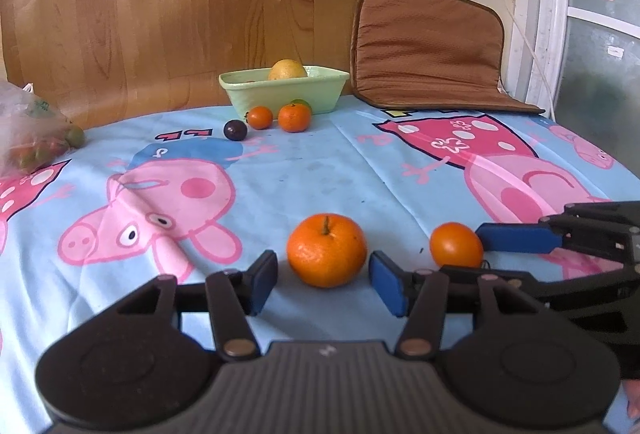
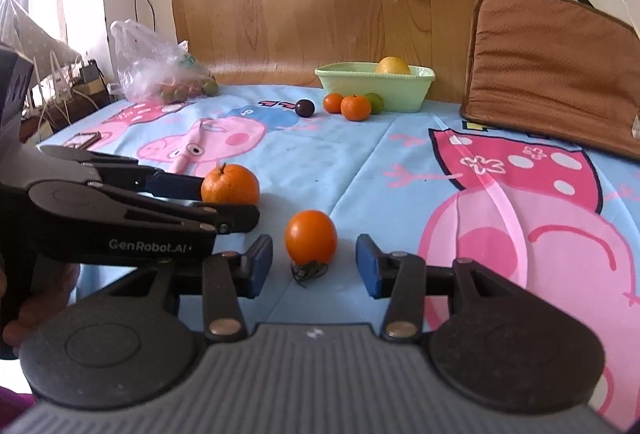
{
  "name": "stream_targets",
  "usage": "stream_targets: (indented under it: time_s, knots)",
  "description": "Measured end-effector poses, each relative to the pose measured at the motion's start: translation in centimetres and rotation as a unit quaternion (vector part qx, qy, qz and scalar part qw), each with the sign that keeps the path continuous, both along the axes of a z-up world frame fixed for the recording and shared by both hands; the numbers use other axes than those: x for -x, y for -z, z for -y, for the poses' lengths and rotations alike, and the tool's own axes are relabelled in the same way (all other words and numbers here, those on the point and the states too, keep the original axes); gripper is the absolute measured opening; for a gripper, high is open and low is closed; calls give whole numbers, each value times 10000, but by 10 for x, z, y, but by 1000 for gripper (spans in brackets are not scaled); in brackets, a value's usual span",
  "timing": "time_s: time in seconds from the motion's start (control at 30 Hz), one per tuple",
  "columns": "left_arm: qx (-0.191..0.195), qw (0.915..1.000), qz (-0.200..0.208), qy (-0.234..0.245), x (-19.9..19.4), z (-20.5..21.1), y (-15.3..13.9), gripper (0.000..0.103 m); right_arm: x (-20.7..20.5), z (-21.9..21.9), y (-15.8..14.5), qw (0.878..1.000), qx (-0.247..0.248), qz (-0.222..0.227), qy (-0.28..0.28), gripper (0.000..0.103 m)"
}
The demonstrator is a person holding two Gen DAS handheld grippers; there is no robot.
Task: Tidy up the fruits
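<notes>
Fruits are mostly sitting loose on the cloth (image 1: 320,170), so the sorting is looking barely begun. Only a yellow fruit (image 1: 287,70) is lying in the green tub (image 1: 320,90) at the far edge; whether anything smaller is lying under its rim is impossible to tell. Just in front of the tub, a small orange (image 1: 260,117), a second orange (image 1: 294,117), a green fruit (image 2: 374,102) tucked behind that one, and a dark plum (image 1: 235,130) are waiting on the cloth. A plastic bag (image 2: 160,74) at the far left is holding more small fruit.

Nearest the person, the left gripper (image 1: 323,280) is standing open around a stemmed tangerine (image 1: 326,251), pads apart from the skin on both sides. The right gripper (image 2: 314,262) is likewise standing open around a smooth orange fruit (image 2: 310,237) lying with its dried calyx toward the camera, pads not touching. Neither fruit is being held; both are resting on the cloth, near each other and well apart from the tub.

In my judgement, nearly everything is remaining: the two near fruits, the four by the tub, and perhaps the bagged ones
</notes>
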State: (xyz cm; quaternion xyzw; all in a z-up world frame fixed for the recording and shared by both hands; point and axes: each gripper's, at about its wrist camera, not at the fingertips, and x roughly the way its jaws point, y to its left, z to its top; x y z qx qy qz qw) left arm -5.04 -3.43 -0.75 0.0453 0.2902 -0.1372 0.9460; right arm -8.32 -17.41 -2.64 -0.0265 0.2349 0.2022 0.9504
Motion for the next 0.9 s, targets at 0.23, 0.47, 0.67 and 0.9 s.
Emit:
stream_targets:
  time_s: [0.23,0.47,0.67,0.9]
  knots:
    - [-70,9999,-25,-93,-3,1,0,58,0,0,0,10000,57,-16,13,49]
    - [-137,9998,-35,-148,-3,3,1,61,-1,3,0,10000,-68,-27,20,49]
    - [-107,9997,-49,-211,-4,0,1,63,-3,3,0,9999,-104,-109,50,56]
    - [-92,9995,-114,-283,-8,-2,1,73,-3,8,0,9995,-158,-119,236,70]
